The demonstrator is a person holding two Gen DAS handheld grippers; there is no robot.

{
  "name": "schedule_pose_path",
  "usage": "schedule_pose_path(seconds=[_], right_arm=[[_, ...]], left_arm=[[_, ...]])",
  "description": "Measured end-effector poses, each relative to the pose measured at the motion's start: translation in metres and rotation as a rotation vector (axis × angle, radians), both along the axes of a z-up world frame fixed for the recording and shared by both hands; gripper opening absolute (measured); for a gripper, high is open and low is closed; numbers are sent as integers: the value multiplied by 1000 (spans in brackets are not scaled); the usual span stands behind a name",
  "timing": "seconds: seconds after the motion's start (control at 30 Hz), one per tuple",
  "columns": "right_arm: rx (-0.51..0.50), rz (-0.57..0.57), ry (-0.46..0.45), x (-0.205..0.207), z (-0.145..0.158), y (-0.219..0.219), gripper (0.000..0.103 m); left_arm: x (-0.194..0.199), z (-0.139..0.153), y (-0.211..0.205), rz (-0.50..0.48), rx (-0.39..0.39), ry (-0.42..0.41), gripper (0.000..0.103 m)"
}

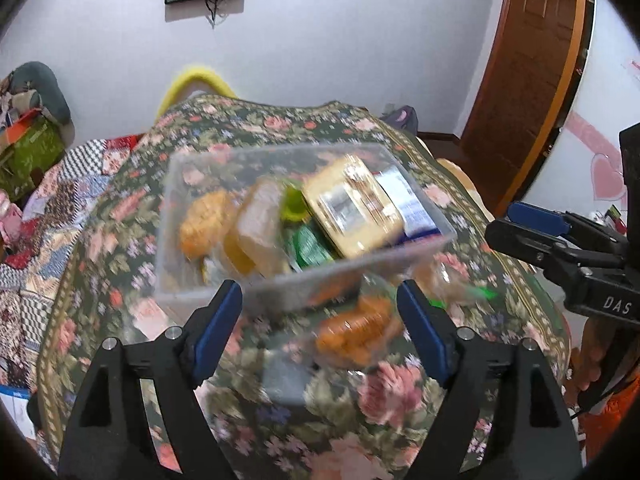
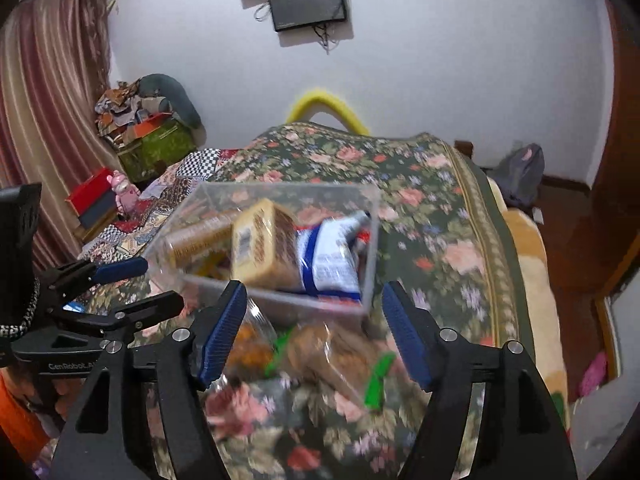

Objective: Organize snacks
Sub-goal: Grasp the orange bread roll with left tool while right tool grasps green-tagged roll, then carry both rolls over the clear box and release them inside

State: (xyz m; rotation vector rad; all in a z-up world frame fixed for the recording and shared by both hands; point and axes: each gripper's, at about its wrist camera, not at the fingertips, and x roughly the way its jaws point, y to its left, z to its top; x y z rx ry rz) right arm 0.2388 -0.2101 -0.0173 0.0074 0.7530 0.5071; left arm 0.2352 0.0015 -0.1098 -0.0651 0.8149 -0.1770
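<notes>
A clear plastic box (image 1: 172,240) (image 2: 372,240) stands on the floral bedspread, filled with snacks: a yellow packet (image 1: 352,208) (image 2: 264,248), a blue-white packet (image 1: 408,204) (image 2: 332,256), orange cookies (image 1: 204,220) and a green packet (image 1: 312,248). In front of the box lie clear bags of orange snacks (image 1: 356,332) (image 2: 248,340) and brown snacks (image 2: 332,348). My left gripper (image 1: 320,332) is open above the orange bag and holds nothing. My right gripper (image 2: 316,332) is open above the brown bag and holds nothing. Each gripper shows in the other's view, the right (image 1: 560,240) and the left (image 2: 120,284).
The floral bedspread (image 1: 280,128) (image 2: 440,220) covers the bed, with a patchwork quilt (image 1: 52,208) to the left. A wooden door (image 1: 532,60) stands at the right. A screen (image 2: 308,0) hangs on the wall. Boxes and clutter (image 2: 152,136) sit at the far left.
</notes>
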Motion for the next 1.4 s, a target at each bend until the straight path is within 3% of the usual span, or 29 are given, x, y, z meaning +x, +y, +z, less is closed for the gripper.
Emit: schedule_pose_path(seconds=[0.33, 0.53, 0.73, 0.8, 0.87, 1.1, 1.2, 1.4], right_arm=[[3, -25, 97, 1, -39, -16, 79], [3, -10, 149, 13, -59, -10, 80], [22, 21, 185, 20, -70, -2, 88], [35, 35, 210, 20, -74, 1, 89], [26, 38, 223, 20, -78, 5, 91], [-28, 25, 218, 18, -87, 15, 94], [-40, 24, 210, 16, -85, 16, 90], [-20, 30, 214, 9, -81, 6, 67]], left_arm=[[20, -43, -28, -27, -16, 92, 83], [32, -70, -37, -57, -19, 148, 83], [26, -83, -40, -69, -10, 136, 82], [20, -84, -39, -76, -4, 120, 72], [16, -84, -38, -79, 19, 115, 51], [-2, -78, -22, -65, 2, 106, 46], [-9, -73, -22, -66, 3, 94, 46], [-23, -52, -16, -69, -7, 62, 46]])
